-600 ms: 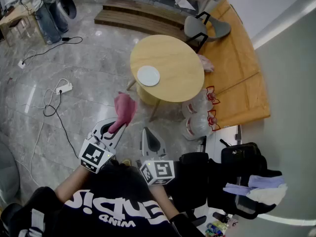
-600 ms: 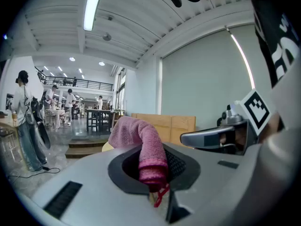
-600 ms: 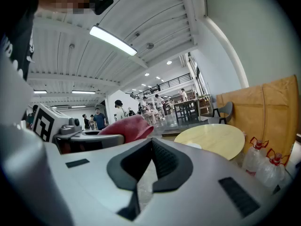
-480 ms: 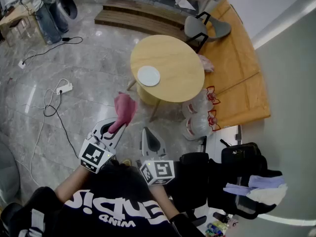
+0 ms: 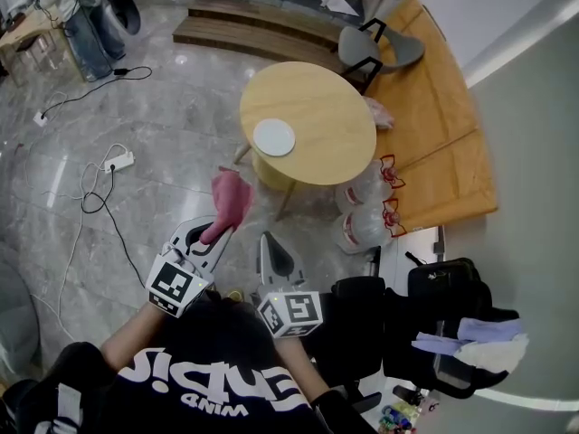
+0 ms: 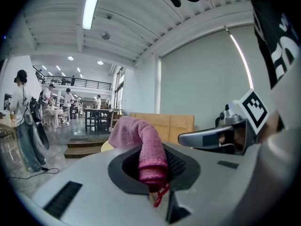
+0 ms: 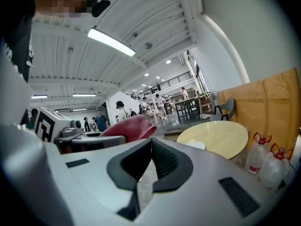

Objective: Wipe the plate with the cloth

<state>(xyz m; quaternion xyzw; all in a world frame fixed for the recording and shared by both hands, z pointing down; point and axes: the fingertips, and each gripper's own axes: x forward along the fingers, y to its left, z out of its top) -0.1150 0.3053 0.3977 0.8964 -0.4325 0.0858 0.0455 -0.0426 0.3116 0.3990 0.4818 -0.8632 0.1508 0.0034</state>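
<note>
Scarcely differs from half a second ago: keeps both grippers in the same pose low in the head view, and nudges the round table [image 5: 330, 147] and plate [image 5: 273, 137] only a touch to the right of the picture.

Shows the left gripper [image 5: 215, 233] clamped on a pink cloth [image 5: 228, 199], held over the grey marble floor, near and to the left of the table. Confirms this in the left gripper view, with the left gripper [image 6: 153, 171] pinching one end of the cloth [image 6: 148, 149] between its dark pads, and the free end rising and flopping over to the left.

Puts the right gripper [image 5: 269, 245] just beside the left one, on its right, also over the floor. Finds its jaws narrowed to touching at the tips in the right gripper view, with nothing between them at the right gripper [image 7: 151, 161] but a sliver of floor.

Places the white plate on the near-left part of the wooden tabletop, well apart from the cloth and both grippers. Catches the same plate [image 7: 196, 145] on the table's near edge in the right gripper view.

Sets two water bottles [image 5: 362, 215] on the floor to the right of the table, a grey chair [image 5: 375, 48] at its far side, and a power strip [image 5: 119, 161] with its cable far off to the left.
</note>
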